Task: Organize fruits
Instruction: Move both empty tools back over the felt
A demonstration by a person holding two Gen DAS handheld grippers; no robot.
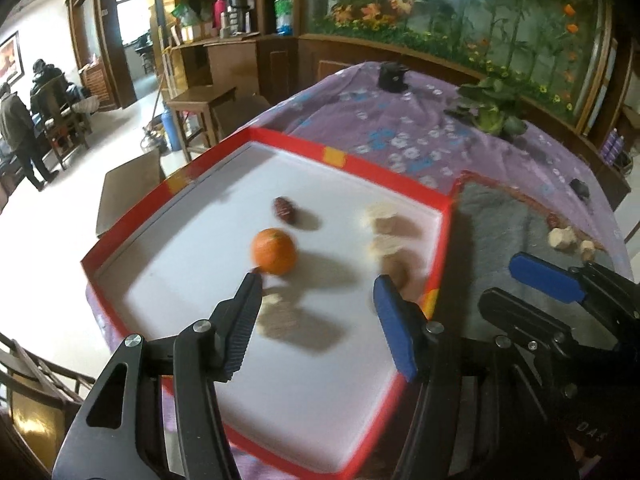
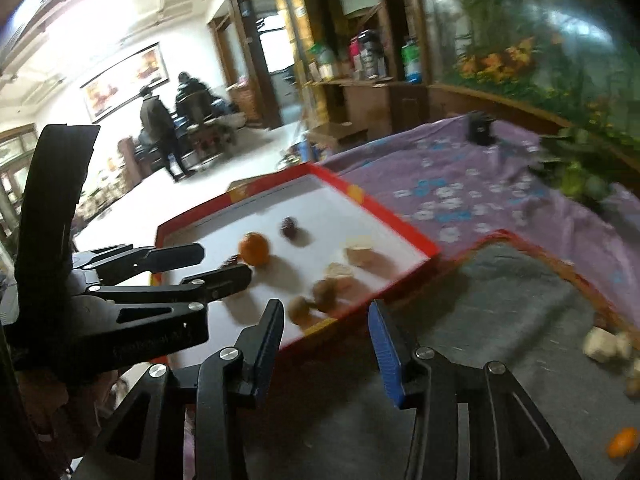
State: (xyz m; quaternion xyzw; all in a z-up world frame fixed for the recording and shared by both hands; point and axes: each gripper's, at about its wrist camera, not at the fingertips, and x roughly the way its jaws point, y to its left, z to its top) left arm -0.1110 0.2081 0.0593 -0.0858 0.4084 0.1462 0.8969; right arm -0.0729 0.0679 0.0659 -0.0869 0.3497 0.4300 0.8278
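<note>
Left claw open, orange beside left fingertip.

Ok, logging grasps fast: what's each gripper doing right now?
Left gripper: open, empty, over the red tray.
Right gripper: open, empty.

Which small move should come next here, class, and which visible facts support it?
Probably swing the right hand-held gripper rightward over the grey felt mat toward the small orange fruit lying there. Both hand-held grippers are open and empty. The red-rimmed white tray already holds a round orange fruit, and the left hand-held gripper hovers over it.
</note>
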